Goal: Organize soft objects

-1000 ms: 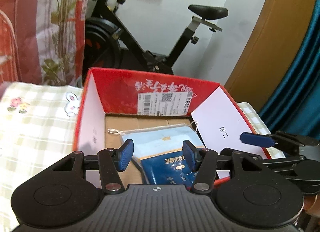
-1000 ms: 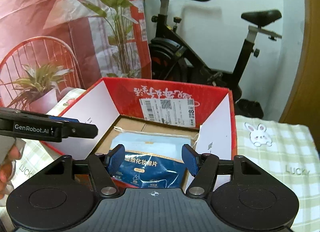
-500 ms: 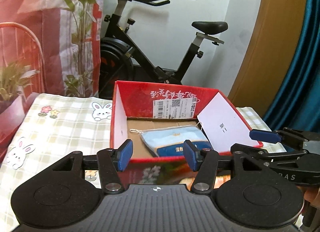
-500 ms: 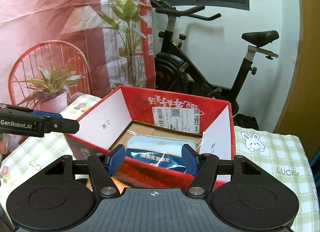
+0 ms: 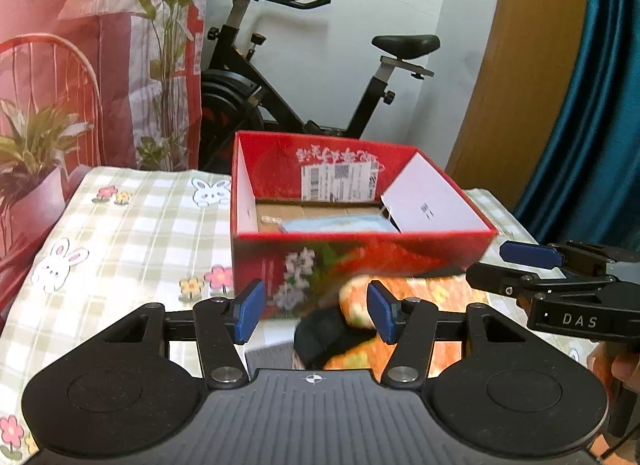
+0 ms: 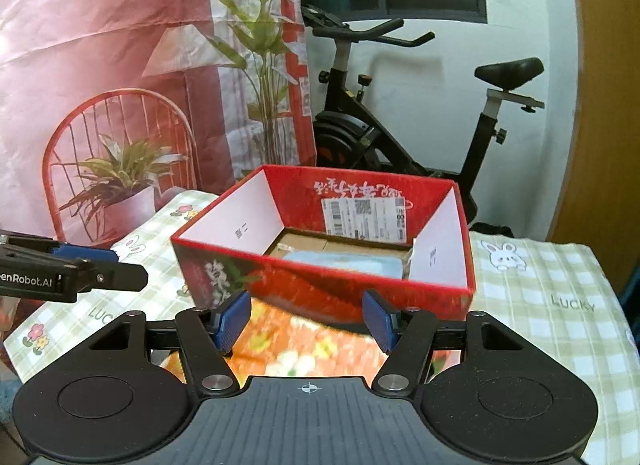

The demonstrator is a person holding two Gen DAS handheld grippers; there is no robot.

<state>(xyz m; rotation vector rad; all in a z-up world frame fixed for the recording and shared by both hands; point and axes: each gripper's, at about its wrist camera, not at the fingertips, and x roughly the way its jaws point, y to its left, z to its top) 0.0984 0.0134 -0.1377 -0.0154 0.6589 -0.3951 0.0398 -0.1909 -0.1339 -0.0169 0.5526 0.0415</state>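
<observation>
A red open box [image 5: 360, 235] [image 6: 320, 277] stands on the checked tablecloth. A light blue soft packet [image 5: 340, 224] [image 6: 344, 263] lies flat inside it. In front of the box lies an orange flowered soft item [image 5: 404, 297] [image 6: 288, 345] with a black soft item [image 5: 324, 339] beside it. My left gripper [image 5: 316, 315] is open and empty, just above these items. My right gripper [image 6: 308, 323] is open and empty above the orange item. Each gripper shows at the edge of the other's view.
The tablecloth [image 5: 132, 233] [image 6: 552, 305] has rabbit and flower prints. A black exercise bike [image 5: 304, 97] stands behind the table. A red backdrop with a printed chair and plants [image 6: 120, 145] hangs at the left. A blue curtain [image 5: 592, 105] hangs at the right.
Both grippers have pulled back and out of the box, empty. The blue packet stays inside. The box front and the orange and black items have come into view.
</observation>
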